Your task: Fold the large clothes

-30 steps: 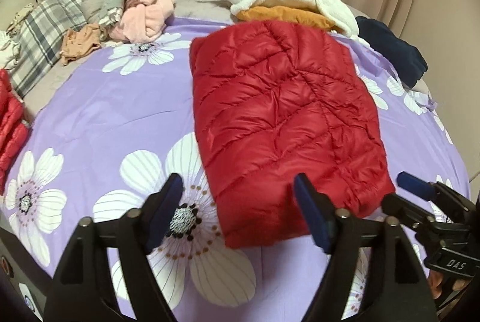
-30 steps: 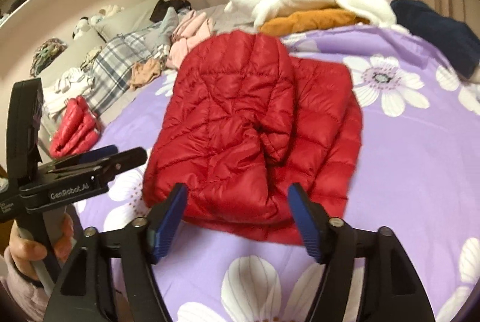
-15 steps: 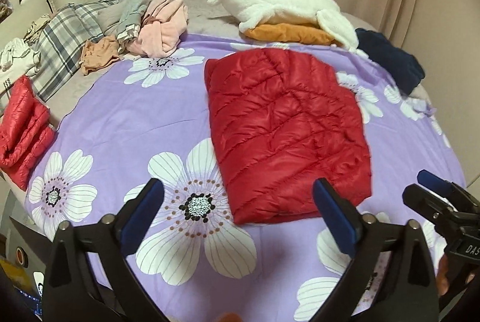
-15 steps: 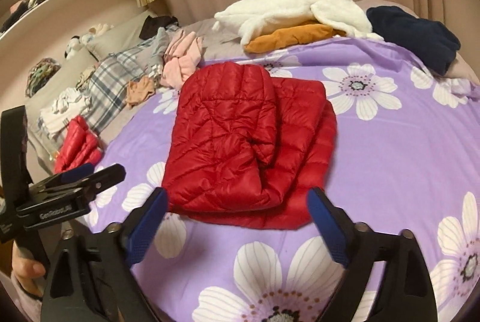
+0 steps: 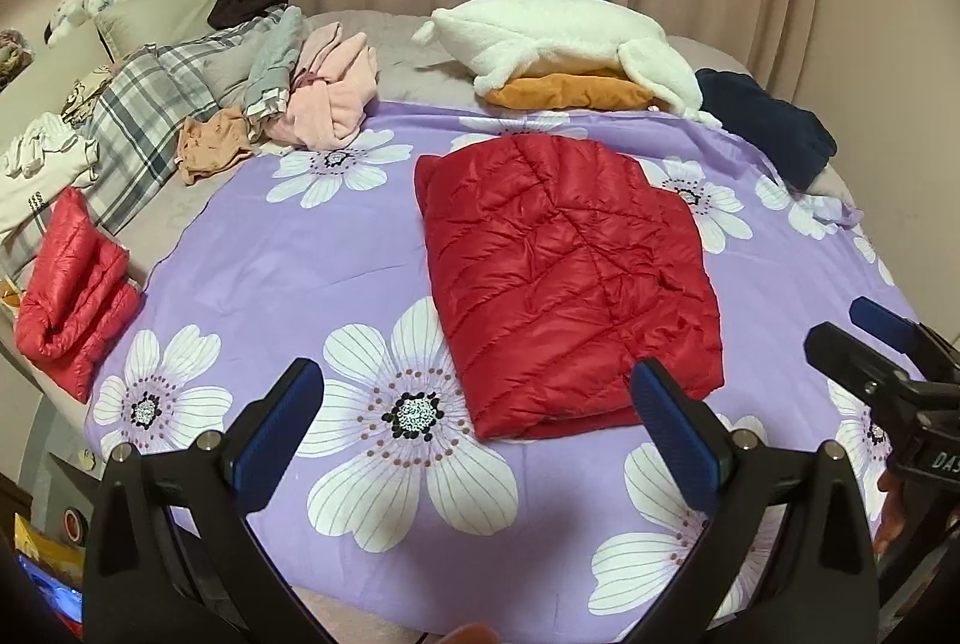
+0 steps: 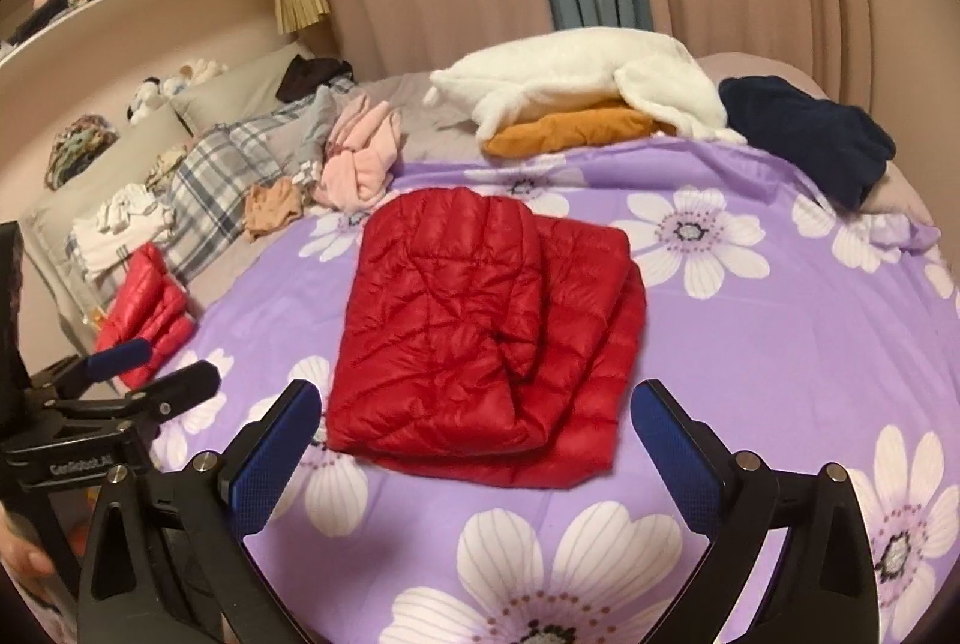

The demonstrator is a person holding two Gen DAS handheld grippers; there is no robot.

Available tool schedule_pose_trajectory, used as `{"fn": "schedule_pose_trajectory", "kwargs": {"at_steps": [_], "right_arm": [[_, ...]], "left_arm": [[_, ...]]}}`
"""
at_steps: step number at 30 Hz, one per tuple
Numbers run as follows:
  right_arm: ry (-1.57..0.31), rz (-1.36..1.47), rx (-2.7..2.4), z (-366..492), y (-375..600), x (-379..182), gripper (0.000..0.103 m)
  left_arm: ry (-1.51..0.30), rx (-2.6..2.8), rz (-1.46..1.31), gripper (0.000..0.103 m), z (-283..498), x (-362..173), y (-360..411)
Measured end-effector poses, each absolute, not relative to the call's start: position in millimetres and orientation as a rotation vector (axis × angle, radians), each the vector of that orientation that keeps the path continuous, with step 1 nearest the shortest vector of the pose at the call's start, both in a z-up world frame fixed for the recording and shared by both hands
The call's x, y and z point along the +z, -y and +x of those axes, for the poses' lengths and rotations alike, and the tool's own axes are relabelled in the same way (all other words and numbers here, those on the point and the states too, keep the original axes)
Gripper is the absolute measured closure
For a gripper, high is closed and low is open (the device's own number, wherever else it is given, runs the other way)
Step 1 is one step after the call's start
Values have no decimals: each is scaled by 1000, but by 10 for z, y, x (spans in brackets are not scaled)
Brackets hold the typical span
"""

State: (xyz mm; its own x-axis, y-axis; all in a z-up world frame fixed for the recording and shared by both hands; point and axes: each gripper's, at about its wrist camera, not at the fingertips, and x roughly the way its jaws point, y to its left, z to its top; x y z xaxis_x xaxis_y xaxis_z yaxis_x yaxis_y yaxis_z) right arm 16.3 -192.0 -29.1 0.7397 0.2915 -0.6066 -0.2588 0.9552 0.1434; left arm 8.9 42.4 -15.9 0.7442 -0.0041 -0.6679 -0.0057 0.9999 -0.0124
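A red quilted puffer jacket [image 5: 564, 272] lies folded into a rectangle on the purple flowered bed cover [image 5: 288, 260]; it also shows in the right wrist view [image 6: 480, 332], with layers stacked. My left gripper [image 5: 480, 422] is open and empty, hovering short of the jacket's near edge. My right gripper [image 6: 480, 440] is open and empty, also short of the near edge. Each gripper shows in the other's view, the right one [image 5: 882, 344] to the jacket's right, the left one [image 6: 150, 374] at its left.
A second folded red jacket [image 5: 72, 284] lies at the bed's left edge. Loose clothes are piled at the back left: plaid [image 5: 144, 104], pink [image 5: 330, 98]. A white fleece on an orange garment [image 5: 570, 44] and a navy garment [image 5: 768, 122] lie at the back.
Both grippers have pulled back and up from the jacket, and their jaws have opened wider. The jacket lies still, folded.
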Motion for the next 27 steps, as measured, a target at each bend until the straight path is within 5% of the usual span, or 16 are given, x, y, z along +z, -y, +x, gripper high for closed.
{"fn": "schedule_pose_trajectory", "kwargs": {"at_steps": [27], "right_arm": [[-686,53,321,129,1873,-262,1]], "left_arm": [[-751,13,-1,0,80,-180,-328]]}}
